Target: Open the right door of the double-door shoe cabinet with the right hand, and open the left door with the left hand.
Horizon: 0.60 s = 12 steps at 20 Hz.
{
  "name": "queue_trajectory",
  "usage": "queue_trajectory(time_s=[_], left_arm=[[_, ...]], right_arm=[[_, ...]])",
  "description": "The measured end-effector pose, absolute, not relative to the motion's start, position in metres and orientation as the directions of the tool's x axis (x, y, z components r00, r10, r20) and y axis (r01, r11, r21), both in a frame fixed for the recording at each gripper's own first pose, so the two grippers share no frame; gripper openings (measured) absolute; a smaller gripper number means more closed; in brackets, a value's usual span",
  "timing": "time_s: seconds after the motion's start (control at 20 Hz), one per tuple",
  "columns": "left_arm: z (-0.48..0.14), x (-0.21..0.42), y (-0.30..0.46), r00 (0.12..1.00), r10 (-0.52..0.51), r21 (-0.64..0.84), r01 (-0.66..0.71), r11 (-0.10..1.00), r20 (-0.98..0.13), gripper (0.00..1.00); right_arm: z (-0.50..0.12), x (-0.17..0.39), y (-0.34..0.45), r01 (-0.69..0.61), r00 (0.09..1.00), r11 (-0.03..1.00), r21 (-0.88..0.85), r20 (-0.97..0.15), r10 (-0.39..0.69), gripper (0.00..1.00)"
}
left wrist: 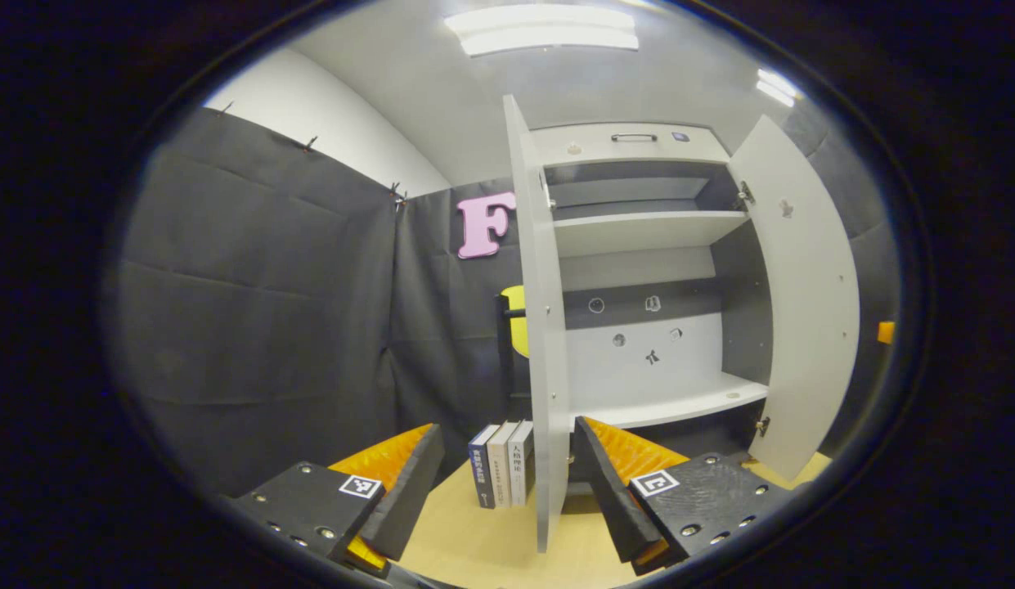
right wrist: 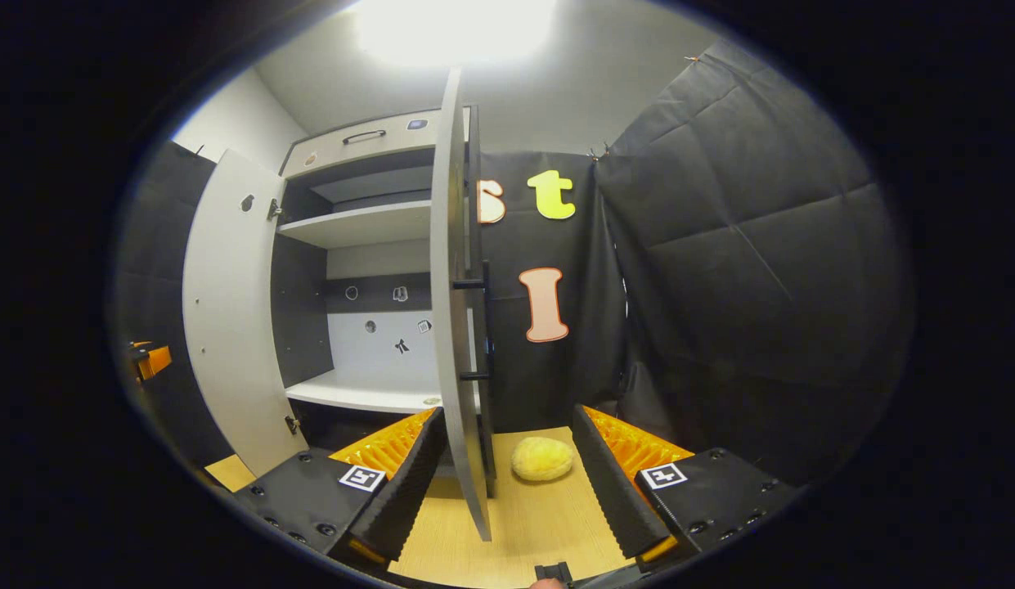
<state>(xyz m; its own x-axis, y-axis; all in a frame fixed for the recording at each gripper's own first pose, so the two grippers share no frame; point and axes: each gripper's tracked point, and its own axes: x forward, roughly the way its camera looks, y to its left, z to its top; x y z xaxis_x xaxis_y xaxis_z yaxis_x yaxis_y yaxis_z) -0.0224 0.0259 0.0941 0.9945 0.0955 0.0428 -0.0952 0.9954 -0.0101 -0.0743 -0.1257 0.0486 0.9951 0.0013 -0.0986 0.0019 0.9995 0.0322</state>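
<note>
Between my left gripper's (left wrist: 507,491) wide-open fingers stands the left door (left wrist: 540,327), edge-on and upright, swung out from the shoe cabinet (left wrist: 638,233); neither finger presses it. My right gripper (right wrist: 503,483) is equally wide, the right door (right wrist: 454,311) edge-on nearer its left finger, its handle (right wrist: 478,331) facing away. Whether either door touches a finger is hard to judge.

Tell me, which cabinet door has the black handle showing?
The right door, standing edge-on between the right gripper's fingers. The left door only shows its plain inner face.
</note>
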Motion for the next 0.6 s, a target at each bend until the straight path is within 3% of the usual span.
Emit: queue_trajectory(time_s=[0.1, 0.2, 0.3, 0.35, 0.45, 0.5, 0.6], left_arm=[[0.087, -0.038, 0.032, 0.994, 0.106, -0.012, -0.105, 0.994, 0.041, 0.94], [0.077, -0.048, 0.04, 0.993, 0.118, 0.0, -0.118, 0.993, 0.03, 0.94], [0.068, -0.06, 0.05, 0.991, 0.134, 0.015, -0.134, 0.991, 0.019, 0.94], [0.063, -0.065, 0.053, 0.99, 0.139, 0.023, -0.139, 0.99, 0.014, 0.94], [0.052, -0.075, 0.058, 0.99, 0.145, 0.034, -0.144, 0.989, -0.001, 0.94], [0.049, -0.079, 0.06, 0.989, 0.144, 0.04, -0.144, 0.989, -0.007, 0.95], [0.045, -0.085, 0.064, 0.989, 0.147, 0.055, -0.146, 0.988, -0.012, 0.94]], right_arm=[[0.047, -0.088, -0.117, 0.001, 0.995, 0.999, 0.038, -0.103, 0.003, 0.92], [0.049, -0.1, -0.11, 0.001, 0.995, 0.999, 0.046, -0.098, 0.004, 0.97], [0.047, -0.111, -0.104, -0.002, 0.996, 0.999, 0.053, -0.094, 0.007, 0.92], [0.047, -0.115, -0.101, -0.003, 0.996, 0.998, 0.057, -0.093, 0.008, 0.97], [0.046, -0.121, -0.096, -0.007, 0.996, 0.998, 0.064, -0.093, 0.013, 0.97], [0.046, -0.125, -0.093, -0.008, 0.996, 0.998, 0.067, -0.093, 0.014, 0.92], [0.045, -0.129, -0.088, -0.013, 0.996, 0.998, 0.069, -0.091, 0.02, 0.97]])
